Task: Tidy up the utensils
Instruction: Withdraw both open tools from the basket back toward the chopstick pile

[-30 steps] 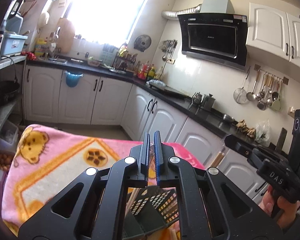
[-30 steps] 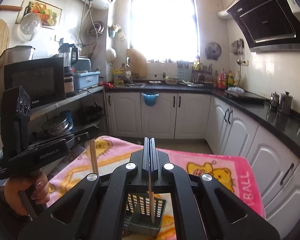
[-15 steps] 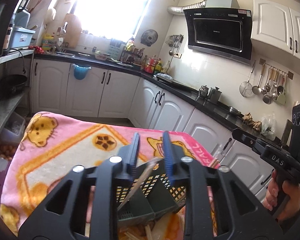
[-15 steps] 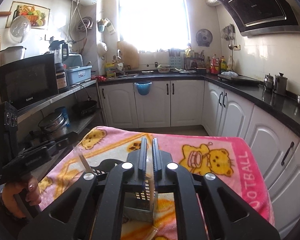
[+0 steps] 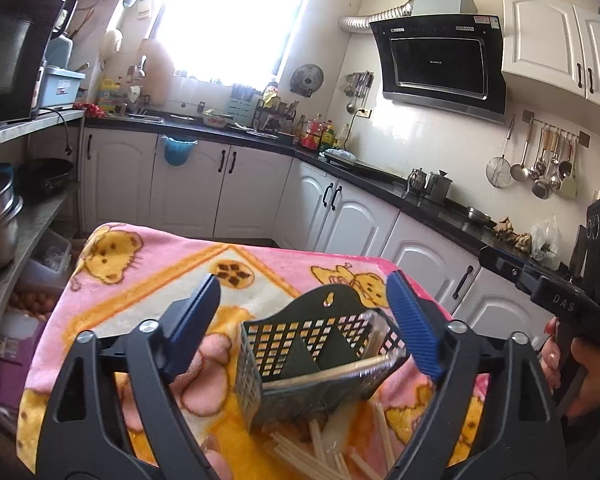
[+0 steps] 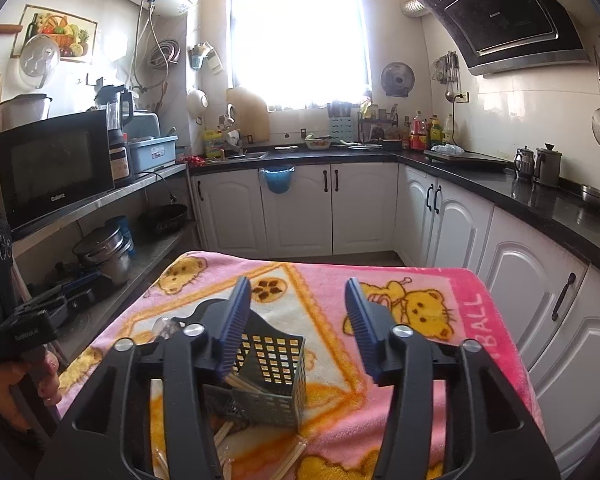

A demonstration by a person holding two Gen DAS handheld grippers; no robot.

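A matt dark plastic perforated caddy (image 5: 312,356) is seen on fleecy pink cloth (image 5: 148,276). Pale wooden chopsticks (image 5: 320,456) beside the caddy; ribbed blue pads (image 6: 236,320) noted.

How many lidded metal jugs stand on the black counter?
2. One jug stands just right of the cooktop, the second jug right beside it; none seems hidden.

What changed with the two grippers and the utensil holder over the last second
Both grippers came down over the utensil holder and their jaws have just been opening: the left gripper let a spoon drop in, the right gripper a chopstick. Nothing sits between either pair now. The holder, the loose chopsticks and the pink blanket stayed put.
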